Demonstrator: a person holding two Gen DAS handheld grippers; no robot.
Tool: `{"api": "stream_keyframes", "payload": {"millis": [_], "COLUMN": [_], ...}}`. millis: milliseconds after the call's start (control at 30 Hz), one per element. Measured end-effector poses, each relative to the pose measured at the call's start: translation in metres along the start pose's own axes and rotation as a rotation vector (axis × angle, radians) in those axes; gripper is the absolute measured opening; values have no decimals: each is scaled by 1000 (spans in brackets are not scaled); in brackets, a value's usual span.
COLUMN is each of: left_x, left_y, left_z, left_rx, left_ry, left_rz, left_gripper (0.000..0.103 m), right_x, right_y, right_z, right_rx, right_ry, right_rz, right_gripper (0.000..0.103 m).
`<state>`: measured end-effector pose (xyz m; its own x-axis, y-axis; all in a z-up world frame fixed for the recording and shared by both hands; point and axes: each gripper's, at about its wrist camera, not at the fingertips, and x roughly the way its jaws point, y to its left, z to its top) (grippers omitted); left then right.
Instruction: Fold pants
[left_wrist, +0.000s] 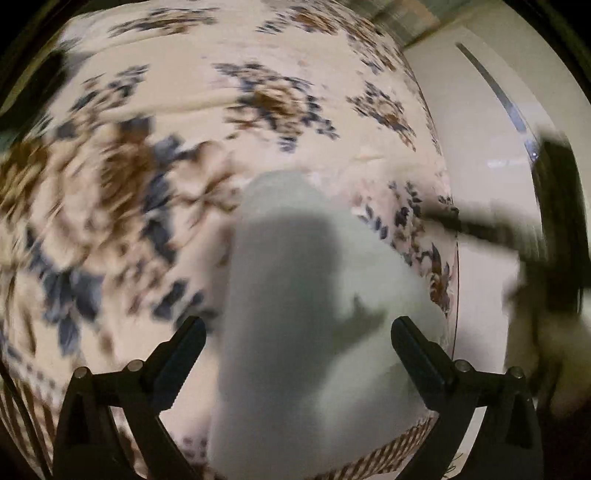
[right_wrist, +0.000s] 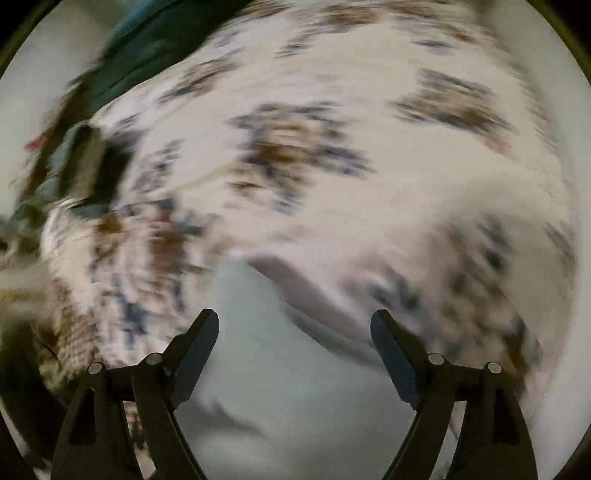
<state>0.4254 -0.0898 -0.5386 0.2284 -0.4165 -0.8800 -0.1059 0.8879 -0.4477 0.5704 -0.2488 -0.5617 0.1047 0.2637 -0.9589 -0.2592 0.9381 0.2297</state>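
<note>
While both views blur, I see my left gripper (left_wrist: 297, 341) and right gripper (right_wrist: 295, 334) spread wide, gripping nothing, the pale pants (left_wrist: 314, 302) lying at six o'clock on the floral bedspread (left_wrist: 177, 110).

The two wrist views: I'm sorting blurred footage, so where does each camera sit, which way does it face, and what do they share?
Left wrist: sits on the left gripper, looking steeply down at the pale pants on a floral bedspread; its open black fingers show, and a blurred dark shape at right.
Right wrist: sits on the right gripper, looking steeply down at the pants and bedspread; its open fingers show.
Shared: pants, bedspread, nothing gripped.
</note>
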Motion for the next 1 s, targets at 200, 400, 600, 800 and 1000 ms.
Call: {"api": "stream_keyframes", "payload": {"millis": [200, 400, 600, 800, 1000], "left_x": [71, 105, 70, -5, 33], "left_y": [5, 54, 39, -4, 44], "left_z": [25, 4, 6, -42, -100], "left_rx": [34, -120, -69, 144, 107], "left_ry": [145, 274, 206, 126, 264], "left_rz": [93, -46, -15, -10, 107], "left_gripper": [102, 103, 102, 103, 103], "right_x": [36, 83, 78, -17, 24], "right_y": [-75, -122, -133, -128, -123], "right_z": [-82, -119, -114, -168, -259], "right_rx": [236, 398, 411, 477, 707], "right_ry": [69, 63, 67, -21, 105], "right_rz": [-56, -47, 25, 65, 140], "right_gripper": [81, 82, 85, 82, 48]}}
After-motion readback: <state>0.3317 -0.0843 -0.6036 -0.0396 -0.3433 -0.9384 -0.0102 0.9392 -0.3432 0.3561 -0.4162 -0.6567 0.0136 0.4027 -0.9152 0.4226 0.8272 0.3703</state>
